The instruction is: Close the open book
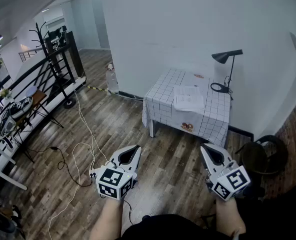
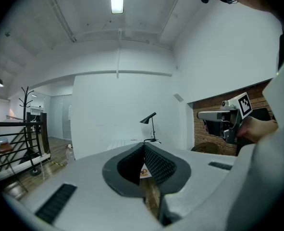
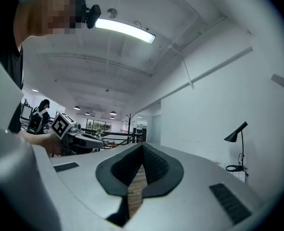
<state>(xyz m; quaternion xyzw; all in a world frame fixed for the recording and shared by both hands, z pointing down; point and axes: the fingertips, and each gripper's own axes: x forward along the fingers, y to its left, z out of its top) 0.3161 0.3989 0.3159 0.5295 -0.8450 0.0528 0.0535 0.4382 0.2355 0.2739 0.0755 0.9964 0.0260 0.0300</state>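
The open book [image 1: 189, 98] lies flat with its white pages up on a small table under a checked cloth [image 1: 160, 91], far ahead of me against the white wall. A black desk lamp [image 1: 227, 59] stands at the table's right end. I hold both grippers level over the wooden floor, well short of the table. My left gripper [image 1: 134, 149] is shut with nothing in it; its tips meet in the left gripper view [image 2: 144, 144]. The right gripper [image 1: 205, 149] is also shut and empty, its jaws together in the right gripper view [image 3: 142, 146].
White cables [image 1: 82, 149] trail across the floor at left, near a black railing [image 1: 37, 79] and a coat stand [image 1: 47, 39]. A bottle [image 1: 111, 79] stands by the wall left of the table. A dark round chair [image 1: 263, 156] sits at the right by a brick wall.
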